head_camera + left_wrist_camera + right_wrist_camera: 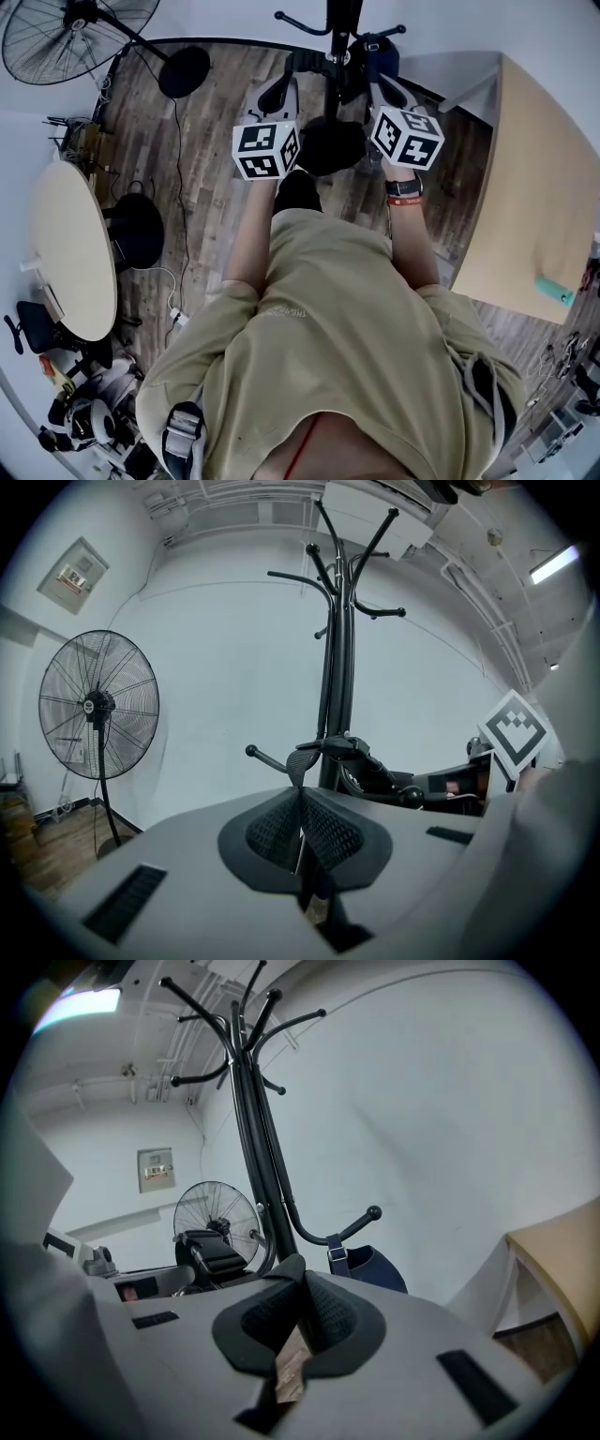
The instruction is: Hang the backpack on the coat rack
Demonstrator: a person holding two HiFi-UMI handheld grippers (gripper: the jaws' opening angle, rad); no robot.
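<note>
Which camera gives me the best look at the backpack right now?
Right gripper view: the navy backpack hangs by its strap from a lower hook of the coat rack. The head view shows only a blue sliver of it beside the pole. The left gripper view does not show it.

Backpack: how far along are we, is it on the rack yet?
Done: the backpack hangs by its strap from a low hook of the coat rack. In hand: nothing; the left gripper and right gripper are both shut and empty beside the rack. Left: probably only backing away.
</note>
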